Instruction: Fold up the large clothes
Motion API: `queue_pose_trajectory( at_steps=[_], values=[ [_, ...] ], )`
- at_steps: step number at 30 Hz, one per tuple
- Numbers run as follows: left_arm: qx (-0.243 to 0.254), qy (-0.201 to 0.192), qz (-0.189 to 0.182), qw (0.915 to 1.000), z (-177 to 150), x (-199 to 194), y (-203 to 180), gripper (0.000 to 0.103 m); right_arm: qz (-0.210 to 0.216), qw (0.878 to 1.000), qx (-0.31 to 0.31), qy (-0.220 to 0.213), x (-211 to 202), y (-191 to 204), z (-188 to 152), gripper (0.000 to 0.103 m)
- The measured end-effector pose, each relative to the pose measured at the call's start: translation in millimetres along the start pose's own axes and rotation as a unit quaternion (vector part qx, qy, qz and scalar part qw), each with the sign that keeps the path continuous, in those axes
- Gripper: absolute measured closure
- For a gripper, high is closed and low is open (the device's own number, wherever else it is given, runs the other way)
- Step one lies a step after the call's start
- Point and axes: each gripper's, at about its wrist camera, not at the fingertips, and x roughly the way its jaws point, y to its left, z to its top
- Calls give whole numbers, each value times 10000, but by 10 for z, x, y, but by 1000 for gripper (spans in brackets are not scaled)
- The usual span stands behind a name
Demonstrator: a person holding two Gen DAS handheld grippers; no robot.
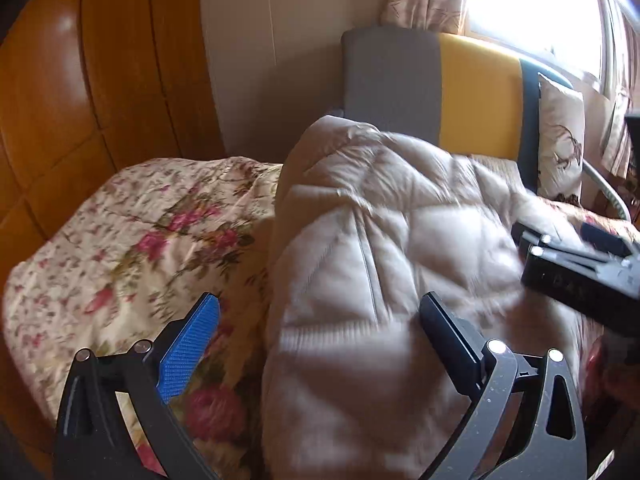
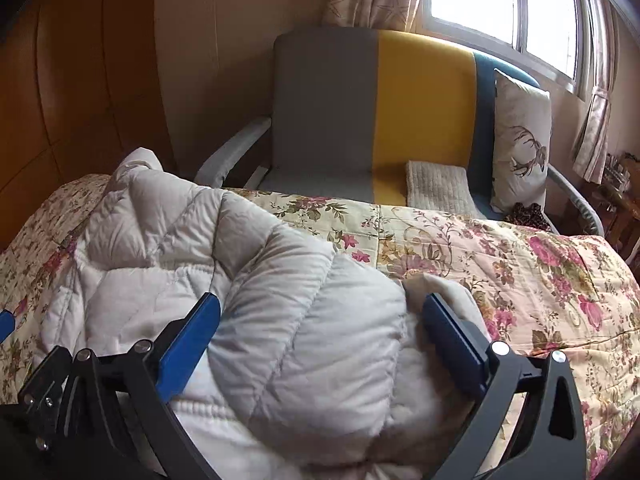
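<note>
A cream quilted puffer jacket (image 1: 400,240) lies bunched on the floral bedspread (image 1: 132,240). My left gripper (image 1: 320,300) hovers over the jacket's ribbed hem, open wide, its blue pad (image 1: 188,348) above the bedspread and clear of the cloth. In the right wrist view the jacket (image 2: 260,300) bulges up between the spread fingers of my right gripper (image 2: 320,300), which is open and not pinching it. In the left wrist view the right gripper (image 1: 560,236) reaches in from the right over the jacket's far side. Part of the left gripper's frame (image 2: 44,392) shows at the lower left.
A chair (image 2: 328,112) with grey, yellow and blue panels stands behind the bed, with a deer-print cushion (image 2: 520,140) and a folded knit cloth (image 2: 436,188) on it. A wooden wardrobe (image 1: 80,80) fills the left. A curtained window (image 2: 500,0) is at the back right.
</note>
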Motion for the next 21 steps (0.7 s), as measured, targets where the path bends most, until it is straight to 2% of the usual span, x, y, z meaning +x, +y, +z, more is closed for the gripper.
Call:
queue_pose_trajectory(
  at_steps=[5,11,16,21],
  values=[
    [-60,2,157,9999,-212,-316,44,4,137,9997,-28,-218,-518,93,-304,2],
    [-201,199,-22,9996,-502,-564,101,4,329,9983,321,-361,-1010,55,-749,2],
    [-320,187,-240,9990,-749,-808,175,4,232,9989,192,-360,-1308,17,-1051,2],
    [-270,-11,-10,9996,-978,-1038,216,4,97,9989,310,-343,-1520,-52,-1296,2]
  ],
)
